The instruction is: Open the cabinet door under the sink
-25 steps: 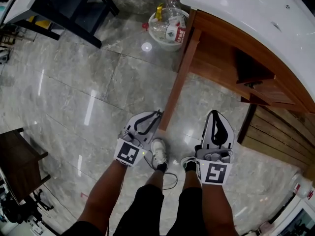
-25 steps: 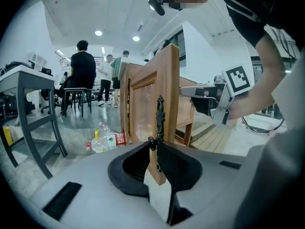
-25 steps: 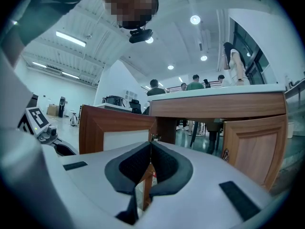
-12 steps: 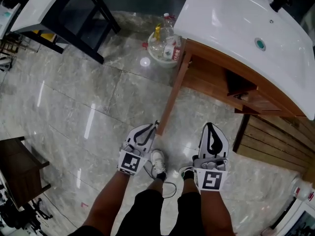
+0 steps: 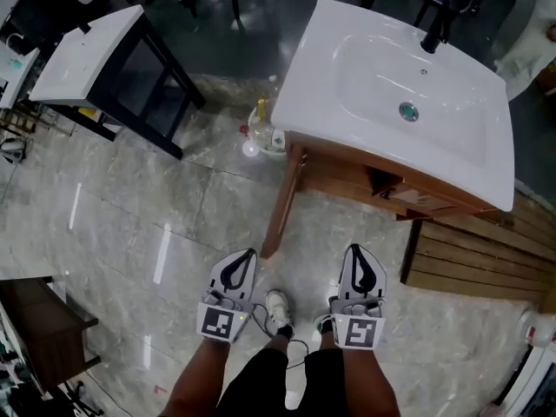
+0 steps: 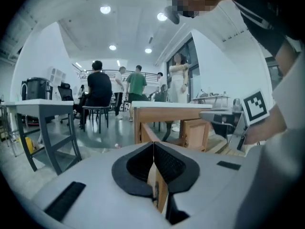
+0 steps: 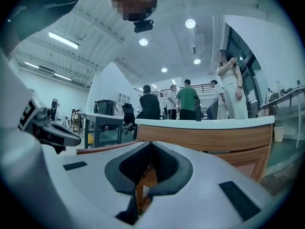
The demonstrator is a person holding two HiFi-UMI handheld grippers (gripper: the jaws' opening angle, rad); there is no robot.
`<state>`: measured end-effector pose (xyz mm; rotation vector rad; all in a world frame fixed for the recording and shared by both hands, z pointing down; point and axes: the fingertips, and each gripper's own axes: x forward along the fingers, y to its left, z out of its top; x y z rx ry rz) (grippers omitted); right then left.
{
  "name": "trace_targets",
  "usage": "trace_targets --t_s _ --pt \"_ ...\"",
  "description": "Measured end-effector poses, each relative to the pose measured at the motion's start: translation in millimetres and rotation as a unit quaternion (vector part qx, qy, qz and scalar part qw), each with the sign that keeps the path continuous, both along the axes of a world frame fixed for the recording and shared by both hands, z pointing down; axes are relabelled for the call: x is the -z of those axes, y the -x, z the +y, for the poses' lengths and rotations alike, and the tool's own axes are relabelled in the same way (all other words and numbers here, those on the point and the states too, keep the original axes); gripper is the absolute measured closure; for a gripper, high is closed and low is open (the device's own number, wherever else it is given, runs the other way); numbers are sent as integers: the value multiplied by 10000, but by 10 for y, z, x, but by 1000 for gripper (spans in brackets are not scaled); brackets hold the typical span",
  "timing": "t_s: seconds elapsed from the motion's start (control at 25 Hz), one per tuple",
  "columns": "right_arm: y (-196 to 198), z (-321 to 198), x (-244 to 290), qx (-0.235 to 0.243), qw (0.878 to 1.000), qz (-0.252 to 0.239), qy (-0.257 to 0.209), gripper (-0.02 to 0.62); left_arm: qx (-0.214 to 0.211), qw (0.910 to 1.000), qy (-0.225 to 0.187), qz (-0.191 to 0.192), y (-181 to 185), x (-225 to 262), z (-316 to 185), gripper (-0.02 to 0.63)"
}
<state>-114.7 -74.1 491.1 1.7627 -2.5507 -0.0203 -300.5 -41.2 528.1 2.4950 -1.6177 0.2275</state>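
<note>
Just far of the left tool [image 5: 250,254], the cabinet door [image 5: 280,205] stands swung out, edge-on; the right tool [image 5: 354,250] is farther off; both are pressed together, empty.

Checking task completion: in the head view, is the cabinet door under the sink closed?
No, the wooden cabinet door stands swung wide out from under the white sink, seen edge-on from above.

Lit from round ceiling lamps [image 6: 105,9]; streaked with glare on the polished floor [image 5: 162,252] (head view); bent fisheye-wise, dark-cornered in both gripper views; blurred close up.
</note>
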Motion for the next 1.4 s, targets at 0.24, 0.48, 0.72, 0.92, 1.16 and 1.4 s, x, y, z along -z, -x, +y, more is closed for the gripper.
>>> trace_targets --t_s 0.24,0.48,0.72,0.92,1.16,1.4 --pt "-259 -48 248 -178 9998 -69 -68 571 -248 9987 -367 243 -566 689 -190 583" --pt "-657 -116 137 -295 9995 -56 -53 571 -757 9952 -222 582 -1314 517 -393 581" --pt "-869 -107 -61 -214 9996 -95 145 571 -1168 9914 -92 583 -1777 192 -670 580" --pt "-1054 -128 -183 -149 9994 -214 220 571 -1303 9911 -39 264 -2122 -89 -935 493" --pt "-1161 -255 -414 42 9994 -210 290 571 -1576 9874 155 51 -2531 -580 -1261 399" --pt "-1350 -320 -580 0 9993 -249 283 571 -2006 9790 352 -86 -2880 -970 -1472 328"
